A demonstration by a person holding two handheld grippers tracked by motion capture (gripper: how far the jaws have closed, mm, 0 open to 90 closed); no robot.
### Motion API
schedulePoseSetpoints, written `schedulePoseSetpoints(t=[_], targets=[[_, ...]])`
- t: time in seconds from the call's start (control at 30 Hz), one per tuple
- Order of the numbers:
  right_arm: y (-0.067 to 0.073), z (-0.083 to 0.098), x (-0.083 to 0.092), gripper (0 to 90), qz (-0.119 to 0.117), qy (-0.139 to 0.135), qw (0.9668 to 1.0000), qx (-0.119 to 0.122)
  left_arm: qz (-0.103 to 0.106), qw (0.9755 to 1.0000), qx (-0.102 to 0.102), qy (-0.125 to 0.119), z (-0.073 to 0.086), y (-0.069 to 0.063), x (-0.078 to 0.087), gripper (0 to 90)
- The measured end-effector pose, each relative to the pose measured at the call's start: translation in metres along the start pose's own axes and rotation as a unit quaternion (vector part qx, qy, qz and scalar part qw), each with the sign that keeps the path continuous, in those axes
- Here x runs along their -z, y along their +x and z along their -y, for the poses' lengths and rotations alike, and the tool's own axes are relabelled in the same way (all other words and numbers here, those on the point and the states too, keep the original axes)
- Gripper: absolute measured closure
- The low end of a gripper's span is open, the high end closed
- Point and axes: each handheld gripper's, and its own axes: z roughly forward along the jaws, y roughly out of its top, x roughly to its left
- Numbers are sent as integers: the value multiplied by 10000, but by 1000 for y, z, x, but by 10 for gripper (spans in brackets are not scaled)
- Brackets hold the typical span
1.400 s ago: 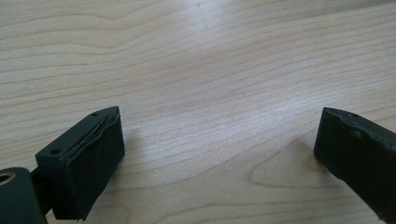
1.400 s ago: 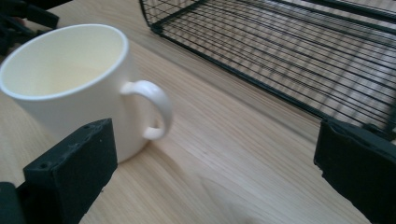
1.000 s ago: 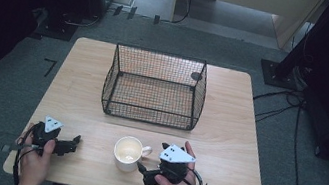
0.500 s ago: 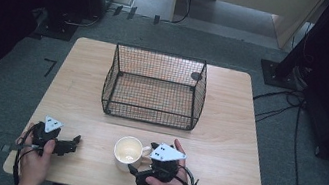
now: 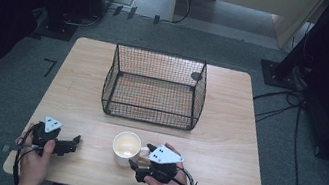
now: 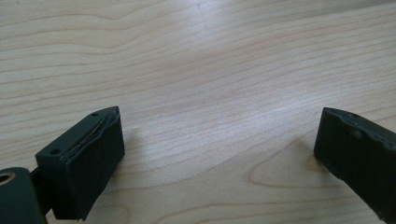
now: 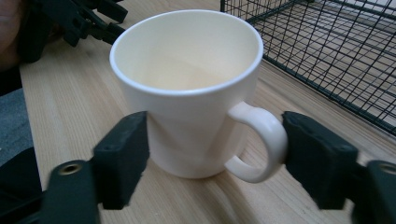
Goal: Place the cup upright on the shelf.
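We identify the place as a lab or recording studio — a lone wooden table [image 5: 226, 133] stands on grey carpet [image 5: 4, 96], cables [image 5: 297, 102] trail across it, and black equipment stands [image 5: 282, 71] and dark drapes surround it.

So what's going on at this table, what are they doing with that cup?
A person sits at a wooden table with a hand-held tool in each hand. The right tool is set around a cream mug, one jaw by its body and one by the handle, and its jaws have just been closing on it. The left tool rests open over bare wood. An empty wire basket stands behind the mug.
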Motion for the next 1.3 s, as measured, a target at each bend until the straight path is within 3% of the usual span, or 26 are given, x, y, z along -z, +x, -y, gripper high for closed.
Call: schedulePoseSetpoints(t=[0.1,0.23,0.3,0.33,0.43,0.47,0.57,0.6,0.67,0.77,0.9,1.3], targets=[[1,1,0,454,83,-70,9999,7,-1,10000,1,0,0,0,0,21],[3,1,0,584,144,-125,9998,61,0,10000,1,0,0,0,0,21],[4,2,0,605,149,-131,9998,74,0,10000,0,0,0,0,0,21],[4,2,0,669,115,-142,9998,69,0,10000,1,0,0,0,0,21],[3,2,0,717,22,-158,9999,5,0,10000,1,-1,0,0,0,21],[1,2,0,738,-183,-143,9997,-53,1,10000,0,-1,0,0,0,21],[1,2,-1,715,-257,-118,9996,-61,0,10000,1,-1,0,0,0,21],[3,4,-4,667,-224,-41,9997,-17,0,10000,0,0,0,0,0,21],[4,5,-7,655,-182,15,9998,-2,1,10000,0,-1,0,0,0,21],[4,5,-7,771,-200,-12,9998,0,0,10000,1,0,0,0,0,21],[4,4,-6,803,-183,-15,9998,78,0,10000,0,0,0,0,0,21],[7,3,-1,807,-98,-190,9995,249,0,10000,0,0,0,0,0,21]])
